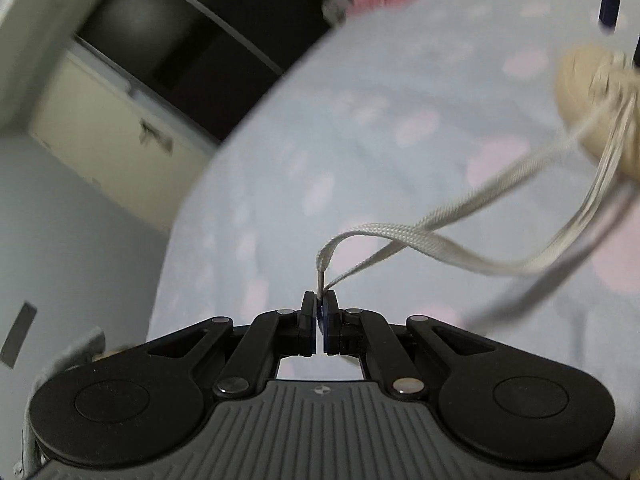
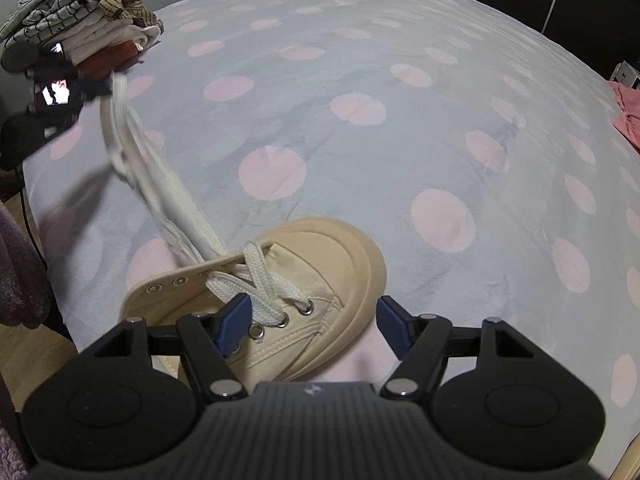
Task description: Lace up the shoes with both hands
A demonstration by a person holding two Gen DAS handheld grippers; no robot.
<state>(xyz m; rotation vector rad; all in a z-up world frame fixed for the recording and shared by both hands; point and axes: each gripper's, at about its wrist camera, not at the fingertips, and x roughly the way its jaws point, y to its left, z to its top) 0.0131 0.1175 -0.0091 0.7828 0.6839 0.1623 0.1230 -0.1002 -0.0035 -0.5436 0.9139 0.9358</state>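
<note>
Shoe (image 2: 280,300) sits on the bed (image 2: 400,140), right gripper (image 2: 314,320) jaws wide around its toe gripping nothing, left gripper (image 1: 319,312) pinched shut on the floppy lace (image 1: 420,228) by its stiff tip, probably the best hold.

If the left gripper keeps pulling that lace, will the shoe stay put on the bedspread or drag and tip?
Likely drags. The shoe is a small canvas sneaker, probably light, lying on a soft dotted bedspread. The right gripper stands open around it, its pads apparently not clamping. The lace, pinched in the left gripper, is floppy, so it sags before transmitting pull.
</note>
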